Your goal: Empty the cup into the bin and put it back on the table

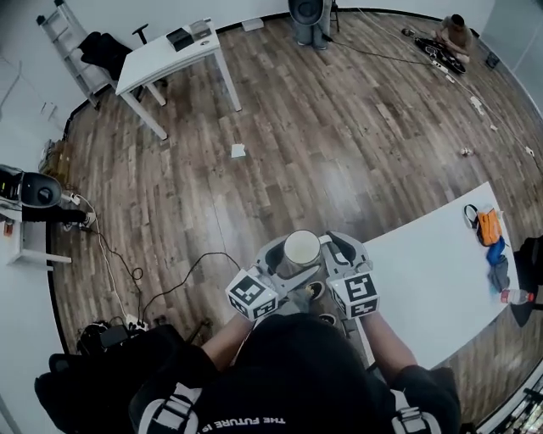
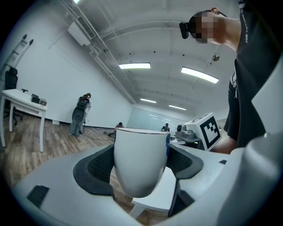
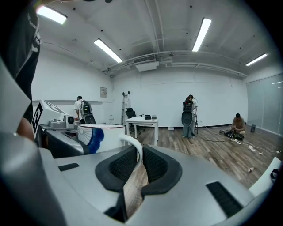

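A white cup (image 1: 301,252) with a blue mark is held in the air in front of me, mouth up, over the wooden floor just left of the white table (image 1: 433,280). My left gripper (image 1: 276,264) is shut on the cup's body (image 2: 140,163), with both pads pressed on its sides. The right gripper (image 1: 333,254) is shut on the cup's thin handle (image 3: 135,148), which runs between its pads. What is inside the cup cannot be seen. A grey bin (image 1: 307,19) stands far off at the room's back.
On the near table's far end lie orange and blue items (image 1: 489,230) and a bottle (image 1: 513,296). A second white table (image 1: 170,58) stands at the back left. Cables (image 1: 119,263) run over the floor at my left. A person (image 1: 456,32) sits on the floor far right.
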{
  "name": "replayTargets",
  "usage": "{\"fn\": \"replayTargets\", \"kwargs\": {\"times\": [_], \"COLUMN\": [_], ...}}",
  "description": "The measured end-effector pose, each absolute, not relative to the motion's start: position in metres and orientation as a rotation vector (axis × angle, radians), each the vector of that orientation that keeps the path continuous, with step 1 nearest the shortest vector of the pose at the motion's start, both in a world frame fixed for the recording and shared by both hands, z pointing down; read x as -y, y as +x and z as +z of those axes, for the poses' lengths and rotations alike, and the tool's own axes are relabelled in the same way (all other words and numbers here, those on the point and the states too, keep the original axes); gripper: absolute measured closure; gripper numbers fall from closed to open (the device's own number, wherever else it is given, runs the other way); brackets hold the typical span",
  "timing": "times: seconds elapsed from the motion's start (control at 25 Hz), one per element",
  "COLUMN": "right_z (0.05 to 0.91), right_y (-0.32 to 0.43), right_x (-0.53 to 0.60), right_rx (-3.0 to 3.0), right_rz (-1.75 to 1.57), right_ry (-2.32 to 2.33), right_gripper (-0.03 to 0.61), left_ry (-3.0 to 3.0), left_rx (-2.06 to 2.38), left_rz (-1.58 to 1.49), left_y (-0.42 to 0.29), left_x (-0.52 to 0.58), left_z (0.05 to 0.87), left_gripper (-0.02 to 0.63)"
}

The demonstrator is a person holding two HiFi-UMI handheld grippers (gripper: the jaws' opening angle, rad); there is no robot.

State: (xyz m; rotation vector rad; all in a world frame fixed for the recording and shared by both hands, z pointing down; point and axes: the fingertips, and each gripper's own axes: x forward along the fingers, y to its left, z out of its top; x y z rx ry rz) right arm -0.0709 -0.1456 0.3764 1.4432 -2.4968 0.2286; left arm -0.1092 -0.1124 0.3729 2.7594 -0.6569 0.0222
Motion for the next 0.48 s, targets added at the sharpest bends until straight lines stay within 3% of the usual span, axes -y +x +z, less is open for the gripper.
{"fn": "replayTargets", "kwargs": {"times": [0.48], "right_z": [0.499], "right_y": [-0.121], "right_x": [0.165], "right_rx": [2.339], "right_rz": [0.558], "right_ry": [1.146], "right_gripper": [0.529], "left_ry": [2.31], "left_rx": [0.679], "left_rz": [0.035], "left_y": [-0.157], "left_x": [0.132], "left_z": [0.488], "left_gripper": [0.245]}}
